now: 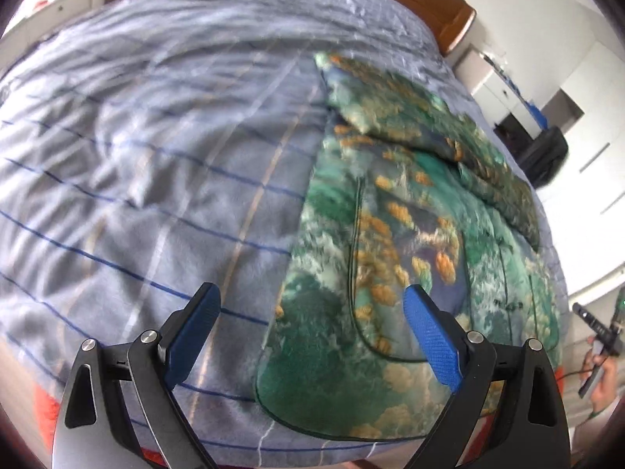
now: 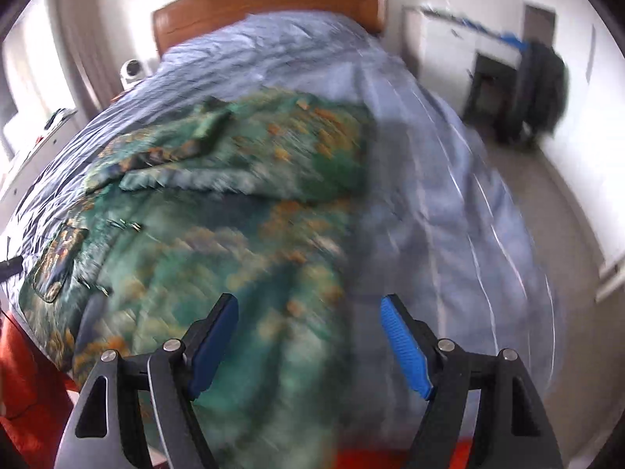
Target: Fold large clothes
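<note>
A large green garment with an orange and teal print [image 1: 390, 254] lies spread flat on the bed, one sleeve folded across its upper part [image 1: 422, 117]. It also shows in the right wrist view [image 2: 218, 226], blurred. My left gripper [image 1: 312, 305] is open and empty, hovering above the garment's near left hem. My right gripper [image 2: 308, 316] is open and empty, above the garment's near right edge. The right gripper's body shows at the far right of the left wrist view [image 1: 601, 328].
The bed has a grey-blue quilt with thin blue and tan lines [image 1: 136, 156] and a wooden headboard [image 2: 265, 4]. An orange sheet [image 2: 23, 371] shows at the bed's near edge. A white cabinet and a dark bag [image 2: 539, 93] stand by the far wall, right of the bed.
</note>
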A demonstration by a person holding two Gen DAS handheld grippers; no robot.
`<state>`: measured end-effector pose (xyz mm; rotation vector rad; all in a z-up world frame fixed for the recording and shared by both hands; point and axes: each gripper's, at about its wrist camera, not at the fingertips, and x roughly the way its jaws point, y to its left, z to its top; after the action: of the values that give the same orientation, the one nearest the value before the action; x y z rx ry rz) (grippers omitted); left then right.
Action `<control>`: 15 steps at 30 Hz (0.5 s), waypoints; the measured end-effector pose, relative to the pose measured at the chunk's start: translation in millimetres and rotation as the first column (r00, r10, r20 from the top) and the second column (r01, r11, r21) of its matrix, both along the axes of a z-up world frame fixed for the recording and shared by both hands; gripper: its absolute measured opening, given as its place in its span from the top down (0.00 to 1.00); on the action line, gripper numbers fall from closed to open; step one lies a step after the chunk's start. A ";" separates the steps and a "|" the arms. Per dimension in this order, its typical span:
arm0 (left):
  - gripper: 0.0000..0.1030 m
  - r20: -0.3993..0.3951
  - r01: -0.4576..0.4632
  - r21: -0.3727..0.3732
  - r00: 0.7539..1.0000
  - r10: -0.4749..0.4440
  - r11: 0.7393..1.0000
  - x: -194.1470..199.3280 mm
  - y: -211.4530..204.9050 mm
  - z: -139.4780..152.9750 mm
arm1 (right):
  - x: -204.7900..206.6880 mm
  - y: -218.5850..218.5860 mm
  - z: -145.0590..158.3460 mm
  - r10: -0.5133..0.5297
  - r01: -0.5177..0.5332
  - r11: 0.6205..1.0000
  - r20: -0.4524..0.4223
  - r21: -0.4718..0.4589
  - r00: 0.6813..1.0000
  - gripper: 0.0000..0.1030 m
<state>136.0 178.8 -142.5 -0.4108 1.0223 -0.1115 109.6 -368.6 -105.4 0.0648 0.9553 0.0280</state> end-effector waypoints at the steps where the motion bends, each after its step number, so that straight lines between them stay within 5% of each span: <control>1: 0.08 -0.015 0.026 -0.005 1.000 -0.026 1.000 2.2 -3.1 -7.7 | -3.4 -10.2 -5.8 -0.010 0.011 1.000 -0.034 0.026 0.999 0.25; 5: 0.08 -0.070 0.108 -0.010 0.992 -0.109 0.994 10.4 -21.8 -33.5 | -16.5 -32.1 -30.3 0.015 0.010 0.986 -0.154 0.165 0.988 0.25; 13: 0.09 -0.063 0.212 -0.018 0.975 -0.212 0.977 -0.2 -44.7 -32.7 | -21.5 -15.7 -63.4 0.150 -0.069 0.941 -0.227 0.331 0.962 0.25; 14: 0.16 -0.069 0.219 -0.009 0.973 -0.219 0.976 -2.8 -46.9 -32.2 | -21.5 -11.6 -63.7 0.172 -0.083 0.932 -0.229 0.352 0.958 0.27; 15: 0.29 -0.076 0.221 0.000 0.972 -0.221 0.975 -4.4 -47.7 -31.1 | -21.6 -7.9 -62.3 0.181 -0.091 0.931 -0.229 0.355 0.956 0.43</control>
<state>131.6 131.1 -173.6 -0.2943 1.1409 -0.2933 87.9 -376.5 -167.7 0.3288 1.2084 0.3232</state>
